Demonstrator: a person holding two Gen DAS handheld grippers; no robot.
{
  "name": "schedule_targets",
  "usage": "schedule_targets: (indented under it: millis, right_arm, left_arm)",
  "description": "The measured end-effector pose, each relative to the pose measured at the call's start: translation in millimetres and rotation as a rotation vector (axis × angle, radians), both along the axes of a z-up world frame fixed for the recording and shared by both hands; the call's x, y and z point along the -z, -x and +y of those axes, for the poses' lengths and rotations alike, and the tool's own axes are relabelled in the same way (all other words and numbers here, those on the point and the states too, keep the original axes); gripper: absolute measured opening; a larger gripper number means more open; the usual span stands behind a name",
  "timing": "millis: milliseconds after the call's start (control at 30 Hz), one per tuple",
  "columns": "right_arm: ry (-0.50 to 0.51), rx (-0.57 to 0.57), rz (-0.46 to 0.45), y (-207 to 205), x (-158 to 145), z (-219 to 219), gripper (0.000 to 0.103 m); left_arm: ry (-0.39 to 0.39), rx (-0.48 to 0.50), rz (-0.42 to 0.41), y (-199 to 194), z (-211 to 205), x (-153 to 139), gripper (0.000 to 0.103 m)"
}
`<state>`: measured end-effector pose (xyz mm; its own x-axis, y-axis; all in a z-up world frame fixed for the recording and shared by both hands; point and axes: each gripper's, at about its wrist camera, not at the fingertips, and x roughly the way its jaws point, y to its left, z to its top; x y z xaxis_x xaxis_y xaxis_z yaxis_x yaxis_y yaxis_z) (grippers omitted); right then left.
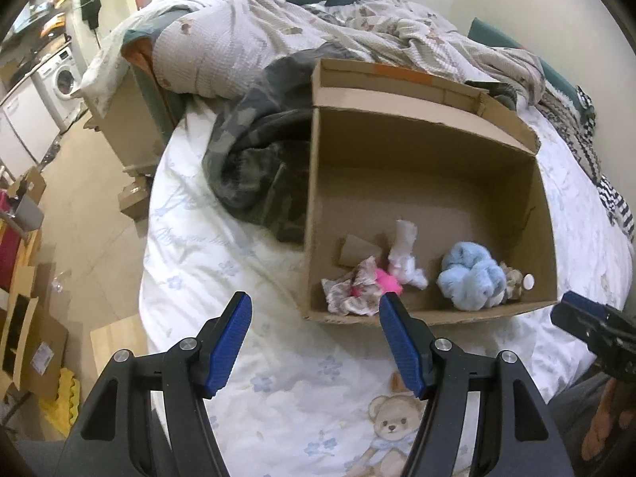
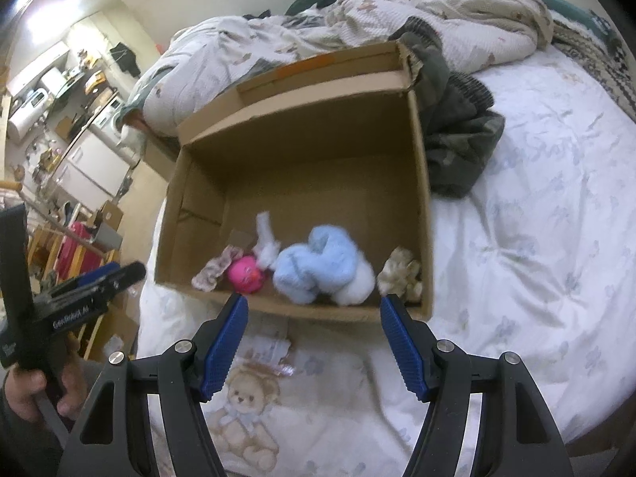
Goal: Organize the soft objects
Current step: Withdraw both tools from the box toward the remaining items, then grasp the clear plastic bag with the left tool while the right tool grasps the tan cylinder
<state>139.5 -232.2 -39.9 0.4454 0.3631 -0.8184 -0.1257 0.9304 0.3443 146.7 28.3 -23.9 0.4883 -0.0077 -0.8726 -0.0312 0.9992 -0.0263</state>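
So there's one cardboard box (image 1: 421,183) sitting on the bed (image 1: 222,262), open top facing up, long side running across both views, with its flaps standing up on the far side. All the soft stuff is bunched along the near wall inside it. I count five pieces: a floral patterned cloth (image 1: 353,290) at the left end, one hot pink plush (image 1: 387,282) touching it, a white fluffy thing (image 1: 405,254) standing more or less upright behind the pink one, a big light blue plush (image 1: 471,274) in a lump, and a small beige plush (image 1: 512,280) jammed in the right corner.

The left gripper (image 1: 316,310) is spread wide open with nothing between the blue pads, hanging over the bedsheet just short of the box's near wall. Same for the right gripper (image 2: 314,310), wide open, holding nothing.

The right wrist view shows a white part (image 2: 357,284) tucked under the blue plush, plus the person's left hand (image 2: 39,393) on the left gripper's handle. The left wrist view only catches the tip of the right gripper at its edge, but it shows a washing machine (image 1: 63,75) off to the left. One camo jacket (image 1: 258,167) lies against the box's side.
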Motion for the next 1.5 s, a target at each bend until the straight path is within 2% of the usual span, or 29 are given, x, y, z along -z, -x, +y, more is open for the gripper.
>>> schedule_targets:
  millis: [167, 300, 433, 567, 700, 900, 1000, 1067, 1100, 1133, 1233, 1300, 1467, 1500]
  right_arm:
    - [-0.043, -0.065, 0.055, 8.9, 10.7, 13.5, 0.073]
    - [0.047, -0.060, 0.134, 8.1, 31.5, 24.3, 0.073]
    - [0.063, -0.042, 0.224, 5.6, 52.4, 25.3, 0.073]
    - [0.066, -0.031, 0.254, 3.7, 59.9, 24.8, 0.073]
    - [0.056, -0.002, 0.279, 1.4, 64.2, 17.7, 0.073]
    - [0.013, 0.054, 0.298, -1.3, 63.7, 0.5, 0.073]
    - [0.001, 0.069, 0.308, -0.6, 66.5, -5.8, 0.073]
    - [0.004, 0.076, 0.311, -0.6, 67.3, -8.4, 0.073]
    - [0.005, 0.077, 0.312, -0.4, 67.3, -9.6, 0.073]
    - [0.006, 0.078, 0.312, -0.8, 66.0, -11.3, 0.073]
    - [0.010, 0.081, 0.311, -0.5, 65.5, -12.7, 0.073]
    - [0.007, 0.083, 0.317, -1.0, 66.9, -12.9, 0.073]
    - [-0.002, 0.061, 0.341, -1.3, 74.1, -7.4, 0.073]
    - [-0.010, 0.053, 0.351, -1.0, 76.5, -5.6, 0.073]
  left_arm:
    - [0.025, -0.018, 0.059, 11.2, 5.3, 13.8, 0.064]
    - [-0.007, 0.033, 0.138, 18.7, -6.6, 33.5, 0.064]
    - [0.004, 0.074, 0.195, 19.8, -19.3, 48.8, 0.064]
    - [0.023, 0.113, 0.254, 15.4, -37.1, 64.5, 0.064]
    - [0.052, 0.146, 0.279, 9.7, -57.0, 76.9, 0.064]
    - [0.130, 0.205, 0.346, -11.6, -93.5, 100.8, 0.064]
    - [0.080, 0.227, 0.387, -20.7, -107.6, 120.1, 0.063]
    - [0.068, 0.228, 0.395, -22.5, -110.3, 125.3, 0.051]
    - [0.081, 0.231, 0.400, -23.1, -110.9, 126.8, 0.037]
    - [0.095, 0.232, 0.406, -23.2, -110.9, 127.2, 0.031]
    - [0.122, 0.251, 0.401, -20.2, -111.6, 122.1, 0.024]
    - [0.136, 0.258, 0.388, -17.4, -107.9, 114.8, 0.022]
    - [0.165, 0.228, 0.306, -4.4, -86.1, 77.2, 0.021]
    - [0.166, 0.222, 0.293, -0.7, -81.7, 71.1, 0.018]
